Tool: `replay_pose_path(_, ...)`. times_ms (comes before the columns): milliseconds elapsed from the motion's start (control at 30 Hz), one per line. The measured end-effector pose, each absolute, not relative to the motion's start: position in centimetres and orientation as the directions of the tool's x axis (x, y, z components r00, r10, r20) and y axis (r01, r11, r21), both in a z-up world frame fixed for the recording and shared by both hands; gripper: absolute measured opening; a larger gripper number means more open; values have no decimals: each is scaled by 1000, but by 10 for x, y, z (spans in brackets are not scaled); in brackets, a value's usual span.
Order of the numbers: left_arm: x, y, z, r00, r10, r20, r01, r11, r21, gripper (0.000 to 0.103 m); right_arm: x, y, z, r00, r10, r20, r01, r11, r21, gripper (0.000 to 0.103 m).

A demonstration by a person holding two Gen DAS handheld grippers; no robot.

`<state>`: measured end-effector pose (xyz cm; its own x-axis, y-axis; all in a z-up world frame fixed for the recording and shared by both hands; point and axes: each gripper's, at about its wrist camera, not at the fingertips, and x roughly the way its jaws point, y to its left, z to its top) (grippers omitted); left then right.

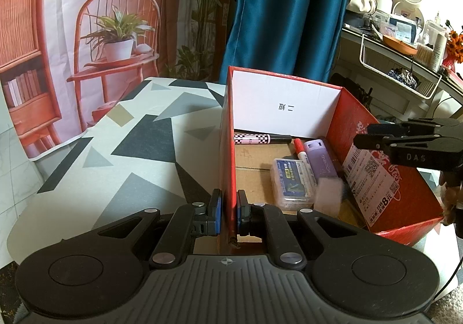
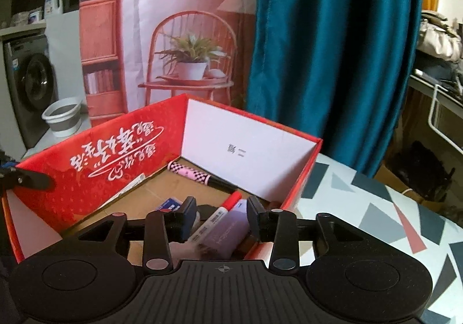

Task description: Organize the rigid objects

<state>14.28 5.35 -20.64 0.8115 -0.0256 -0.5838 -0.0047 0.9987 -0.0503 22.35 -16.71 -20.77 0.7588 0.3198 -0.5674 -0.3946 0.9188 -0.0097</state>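
A red cardboard box (image 1: 405,199) stands on the patterned table; it also shows in the right wrist view (image 2: 86,179). My left gripper (image 1: 229,211) is shut on the box's left wall. Inside lie a checkered pink pen (image 1: 260,138), a red-capped marker (image 1: 301,150), a purple case (image 1: 324,162), a clear plastic box (image 1: 292,182) and a blurred pale block (image 1: 328,193) in mid-air. My right gripper (image 2: 221,215) is open and empty above the box, over the marker (image 2: 222,211) and purple case (image 2: 228,231). It shows at the right in the left wrist view (image 1: 364,134).
The table (image 1: 130,150) has a grey and black triangle cloth. A blue curtain (image 1: 289,11) and a printed backdrop hang behind. A cluttered shelf (image 1: 405,34) is at the far right. A washing machine (image 2: 29,86) and a grey basin (image 2: 62,115) stand at the left.
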Motion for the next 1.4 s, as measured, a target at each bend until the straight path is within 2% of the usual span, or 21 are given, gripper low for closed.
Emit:
replay_pose_path(67, 143, 54, -206, 811, -26, -584, -5, 999, -51, 11, 223, -168, -204, 764, 320, -561, -387, 922, -1, 54)
replay_pose_path(133, 143, 53, -207, 810, -26, -586, -5, 999, -52, 11, 221, -169, -199, 774, 318, -548, -376, 927, 6, 75)
replay_pose_path(200, 143, 54, -207, 809, -25, -587, -6, 999, -52, 11, 221, -169, -195, 784, 294, -547, -350, 937, 1, 85)
replay_pose_path(400, 144, 53, -207, 807, -21, -590, -9, 999, -48, 11, 218, -174, -188, 790, 278, -546, -317, 948, 24, 102)
replay_pose_path(733, 145, 54, -206, 805, -18, -593, -13, 999, -48, 11, 214, -176, -195, 767, 239, -596, -252, 966, 63, 103)
replay_pose_path(1133, 150, 57, -196, 805, -32, -593, -13, 997, -71, 12, 199, -202, -182, 759, 138, -636, -24, 983, 184, 103)
replay_pose_path(1167, 150, 58, -194, 807, -37, -589, -8, 997, -73, 15, 197, -205, -180, 759, 137, -636, -9, 980, 200, 103)
replay_pose_path(1233, 149, 57, -187, 817, -28, -576, -8, 998, -61, 38, 191, -209, -174, 759, 121, -639, 24, 977, 214, 103)
replay_pose_path(1267, 147, 57, -183, 826, -24, -564, -8, 998, -55, 55, 189, -211, -171, 759, 106, -643, 43, 977, 211, 103)
replay_pose_path(1300, 145, 56, -179, 834, -24, -551, -6, 999, -53, 62, 185, -211, -167, 759, 85, -646, 63, 977, 202, 103)
replay_pose_path(1367, 141, 54, -168, 851, -23, -525, 2, 999, -42, 69, 177, -212, -157, 762, 44, -646, 100, 978, 184, 103)
replay_pose_path(1400, 140, 52, -162, 856, -17, -517, -1, 999, -34, 79, 173, -212, -153, 767, 37, -641, 106, 977, 184, 103)
